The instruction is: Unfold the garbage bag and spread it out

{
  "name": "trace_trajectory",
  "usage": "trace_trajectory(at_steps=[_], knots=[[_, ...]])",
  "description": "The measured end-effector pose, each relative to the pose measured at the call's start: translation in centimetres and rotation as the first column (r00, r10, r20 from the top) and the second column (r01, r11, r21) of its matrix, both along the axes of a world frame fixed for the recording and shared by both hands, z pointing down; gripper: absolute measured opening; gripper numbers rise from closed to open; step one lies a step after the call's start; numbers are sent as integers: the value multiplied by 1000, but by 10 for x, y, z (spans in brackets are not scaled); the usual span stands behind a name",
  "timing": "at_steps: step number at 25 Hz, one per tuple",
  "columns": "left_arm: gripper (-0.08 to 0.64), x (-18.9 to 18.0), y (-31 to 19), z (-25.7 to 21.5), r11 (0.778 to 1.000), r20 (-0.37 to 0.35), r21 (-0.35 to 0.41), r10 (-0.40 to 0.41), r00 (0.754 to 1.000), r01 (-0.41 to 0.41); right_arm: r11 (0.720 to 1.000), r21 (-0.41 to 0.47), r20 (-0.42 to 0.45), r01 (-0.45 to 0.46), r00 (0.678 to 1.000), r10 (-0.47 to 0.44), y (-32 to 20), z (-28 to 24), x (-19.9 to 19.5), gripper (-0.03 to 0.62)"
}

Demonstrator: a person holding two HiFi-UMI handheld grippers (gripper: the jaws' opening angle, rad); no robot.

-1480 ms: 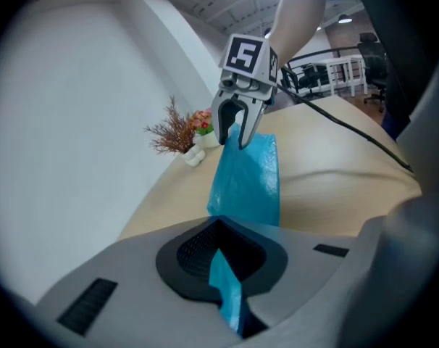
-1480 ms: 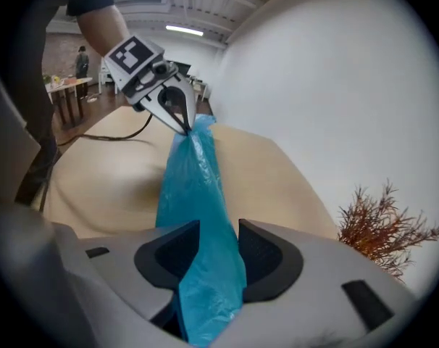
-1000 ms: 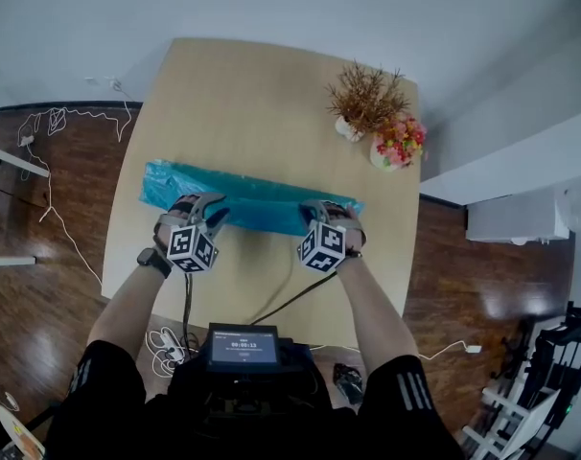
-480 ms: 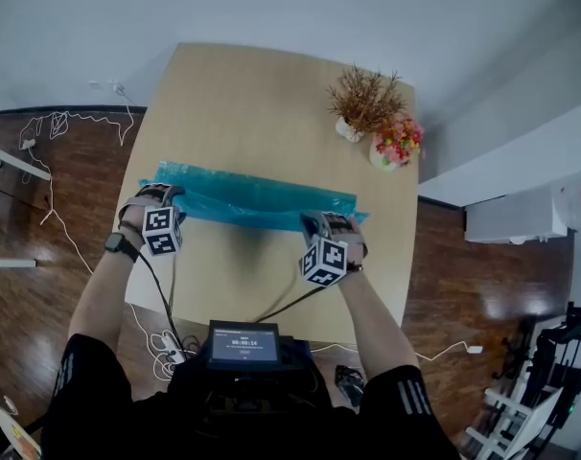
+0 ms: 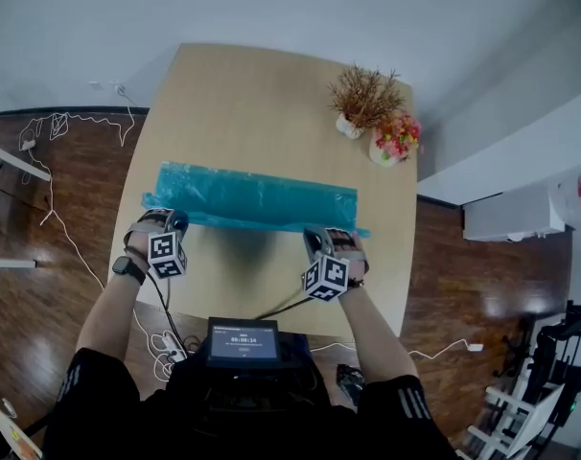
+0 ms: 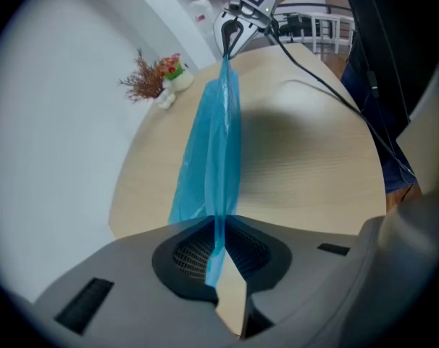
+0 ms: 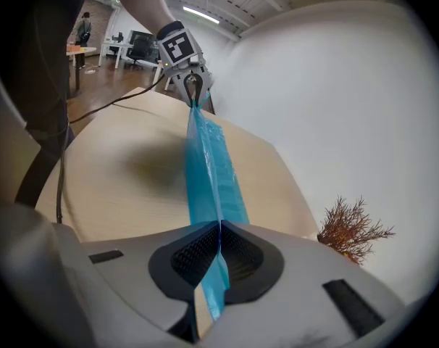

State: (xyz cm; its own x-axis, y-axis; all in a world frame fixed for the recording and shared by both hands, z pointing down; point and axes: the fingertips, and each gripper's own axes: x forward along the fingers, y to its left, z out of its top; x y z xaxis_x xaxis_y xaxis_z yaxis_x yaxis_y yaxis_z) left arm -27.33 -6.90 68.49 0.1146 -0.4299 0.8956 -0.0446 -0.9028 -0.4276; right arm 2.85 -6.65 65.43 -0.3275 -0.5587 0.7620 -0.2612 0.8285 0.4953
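Standing at a pale wooden table on a dark wood floor, with a white wall beyond. At the table's far right corner a dried brown plant and a pot of pink and yellow flowers are sitting just beside each other. White cables are trailing over the floor to my left.

The blue garbage bag is lying across the table as one long band. Its near edge is running taut from one of my tools to the other.

I am holding both forearms forward and well apart, with the tools pointing steeply down at that near edge. My left gripper has just been closing and is now pinching the bag's left end, with the film caught between the pads. My right gripper is clamping the right end, its jaws almost together with only the thin film between them.
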Motion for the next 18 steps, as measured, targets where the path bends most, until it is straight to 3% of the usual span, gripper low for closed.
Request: trace_trajectory(at_steps=[6,11,14,18], knots=[[48,-7,46,31,998,-5,-52,-35,999,35,997,-67,22,-28,999,29,41,12,2,68],[49,-3,82,45,987,-1,-149,-70,998,69,984,-170,30,-54,998,60,74,35,8,100],[52,-11,99,63,972,42,-218,-75,996,82,963,-257,46,-78,995,92,92,51,11,103],[74,-8,114,80,948,37,-303,-95,995,102,914,-390,70,-109,987,147,116,78,14,124]])
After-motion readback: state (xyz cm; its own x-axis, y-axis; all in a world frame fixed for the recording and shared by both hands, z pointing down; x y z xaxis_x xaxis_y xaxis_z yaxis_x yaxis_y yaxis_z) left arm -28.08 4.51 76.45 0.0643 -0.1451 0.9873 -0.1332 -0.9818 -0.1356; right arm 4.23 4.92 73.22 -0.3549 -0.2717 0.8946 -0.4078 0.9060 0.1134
